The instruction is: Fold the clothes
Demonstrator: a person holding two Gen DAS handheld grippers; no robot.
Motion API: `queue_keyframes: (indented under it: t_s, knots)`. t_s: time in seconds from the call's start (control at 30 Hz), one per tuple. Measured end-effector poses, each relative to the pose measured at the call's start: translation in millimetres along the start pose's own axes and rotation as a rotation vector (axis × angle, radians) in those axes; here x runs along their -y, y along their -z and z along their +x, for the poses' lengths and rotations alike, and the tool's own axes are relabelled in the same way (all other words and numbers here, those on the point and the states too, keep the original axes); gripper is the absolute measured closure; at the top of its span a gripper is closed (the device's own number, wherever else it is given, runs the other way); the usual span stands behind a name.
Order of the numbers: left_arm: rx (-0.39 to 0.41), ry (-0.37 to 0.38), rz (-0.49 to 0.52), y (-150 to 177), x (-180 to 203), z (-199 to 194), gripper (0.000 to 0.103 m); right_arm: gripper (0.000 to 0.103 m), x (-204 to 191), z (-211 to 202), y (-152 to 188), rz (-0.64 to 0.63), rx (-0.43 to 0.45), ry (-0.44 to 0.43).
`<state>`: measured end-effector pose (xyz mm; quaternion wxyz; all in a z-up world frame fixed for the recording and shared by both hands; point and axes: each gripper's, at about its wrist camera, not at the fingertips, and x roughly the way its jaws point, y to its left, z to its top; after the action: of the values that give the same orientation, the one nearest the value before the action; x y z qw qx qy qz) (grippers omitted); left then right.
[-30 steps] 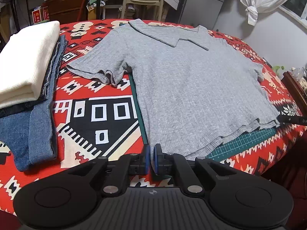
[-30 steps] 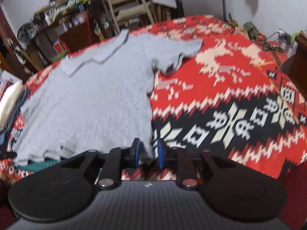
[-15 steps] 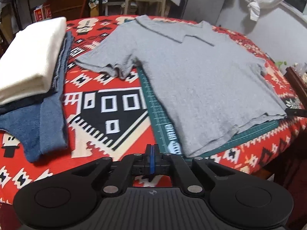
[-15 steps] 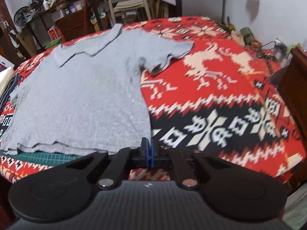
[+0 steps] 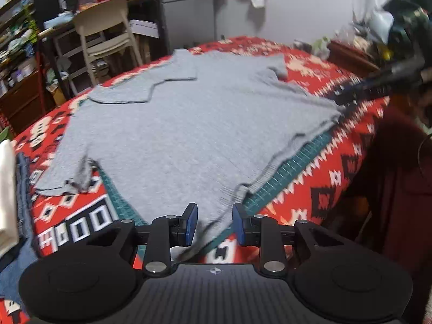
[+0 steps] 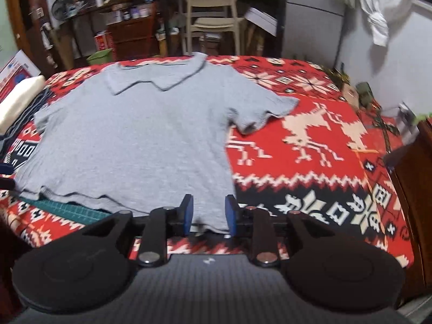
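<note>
Your gray shirt (image 6: 135, 140) lies spread flat, collar away from you, on the red patterned cloth (image 6: 310, 162) that covers the desk, with a green cutting mat (image 5: 291, 167) showing under its near hem. Your left gripper (image 5: 214, 224) sits at the near left corner of the hem; its jaws are opening, and the corner of the fabric lies between the 2 blue pads (image 5: 192, 222) without being pinched. Your right gripper (image 6: 206, 213) sits at the near right corner of the hem; its jaws are opening too, the hem lies between them, and the pads do not press on it. In the left wrist view the right gripper shows as a dark blurred shape at the far right corner of the shirt. Both short sleeves lie out to the sides, the left one slightly rumpled. To the left of the shirt a folded cream garment (image 6: 19, 100) rests on folded blue denim (image 5: 23, 178). Behind the desk stands a pale chair (image 6: 213, 8).
</note>
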<state>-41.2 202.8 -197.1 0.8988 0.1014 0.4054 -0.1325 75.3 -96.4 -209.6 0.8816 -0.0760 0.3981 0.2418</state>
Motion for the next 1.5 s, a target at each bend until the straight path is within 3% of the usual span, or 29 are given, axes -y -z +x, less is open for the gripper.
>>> queue_keyframes:
  t_s: [0.13, 0.33, 0.47, 0.5, 0.53, 0.6, 0.77, 0.8, 0.9, 0.93, 0.97, 1.0, 1.13, 1.4, 1.5]
  knots:
    - [-0.027, -0.097, 0.068, 5, 8, 6, 0.074, 0.073, -11, 3, 2, 0.006, -0.007, -0.045]
    - [-0.002, -0.105, -0.238, 21, -35, -13, 0.065, 0.071, -19, 3, 6, 0.008, 0.002, -0.076]
    - [-0.02, -0.099, -0.418, 27, -56, -11, 0.066, 0.07, -13, 6, 6, 0.037, 0.002, -0.07]
    - [-0.035, -0.094, -0.437, 27, -57, -8, 0.071, 0.07, -11, 6, 6, 0.043, 0.003, -0.065]
    - [-0.05, -0.088, -0.45, 27, -57, -4, 0.082, 0.07, -9, 6, 6, 0.045, 0.006, -0.058]
    - [-0.069, -0.073, -0.457, 26, -56, 2, 0.087, 0.07, -6, 6, 6, 0.05, 0.011, -0.043]
    - [-0.073, -0.074, -0.442, 21, -52, 6, 0.088, 0.07, 18, 9, 5, 0.094, 0.006, 0.016]
    - [-0.074, -0.075, -0.44, 22, -53, 6, 0.095, 0.07, 24, 11, 6, 0.109, -0.004, 0.024]
    - [-0.081, -0.087, -0.429, 24, -55, 2, 0.099, 0.07, 37, 20, 12, 0.159, -0.037, 0.006]
    - [-0.084, -0.094, -0.425, 24, -57, -1, 0.1, 0.073, 38, 22, 13, 0.162, -0.046, -0.002]
    - [-0.087, -0.101, -0.421, 25, -58, -3, 0.1, 0.095, 40, 25, 14, 0.166, -0.055, -0.01]
    - [-0.085, -0.108, -0.423, 25, -61, -7, 0.1, 0.099, 41, 27, 15, 0.17, -0.063, -0.018]
    - [-0.075, -0.108, -0.484, 31, -75, -23, 0.1, 0.099, 37, 17, 11, 0.154, -0.055, -0.039]
    - [-0.112, -0.115, -0.466, 34, -71, -8, 0.099, 0.099, 39, 23, 15, 0.182, -0.113, -0.043]
    - [-0.113, -0.125, -0.476, 35, -71, -7, 0.094, 0.097, 39, 23, 17, 0.189, -0.103, -0.041]
